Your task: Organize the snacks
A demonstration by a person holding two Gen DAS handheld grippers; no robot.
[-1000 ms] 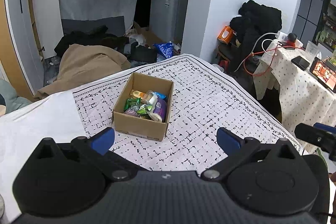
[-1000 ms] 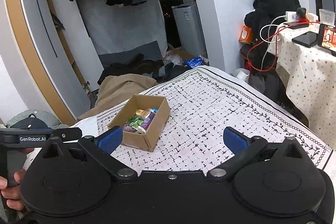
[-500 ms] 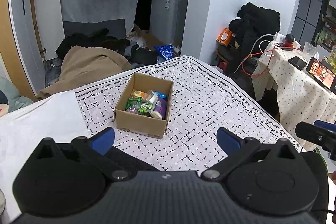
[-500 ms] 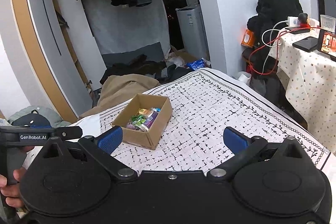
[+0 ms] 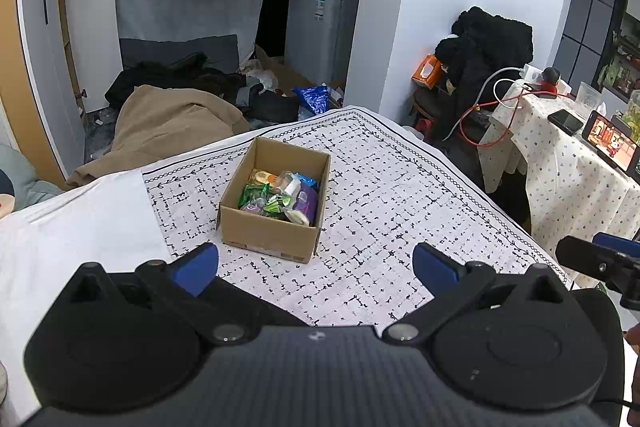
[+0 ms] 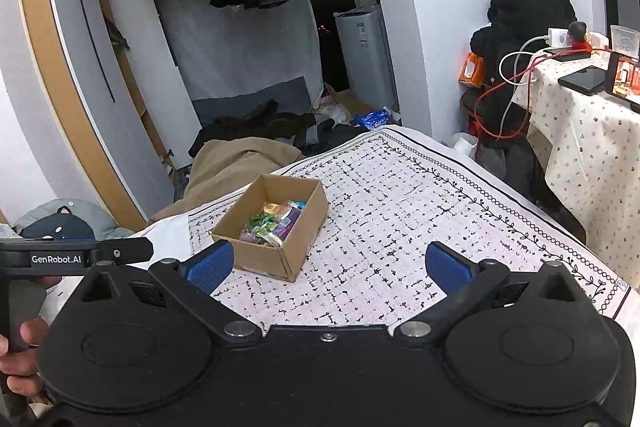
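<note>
A brown cardboard box holds green and purple snack packets on a black-flecked white cloth.

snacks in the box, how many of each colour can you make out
Partly overlapping in the box, so counts are approximate.
Green snacks: 2
Purple snacks: 2
Yellow snack: 1
Blue snack: 1
White snacks: 2
Total: about 8

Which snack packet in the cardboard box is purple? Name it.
The purple packet lying along the right-hand wall of the cardboard box; the packets beside it are green, blue, yellow and white.
</note>
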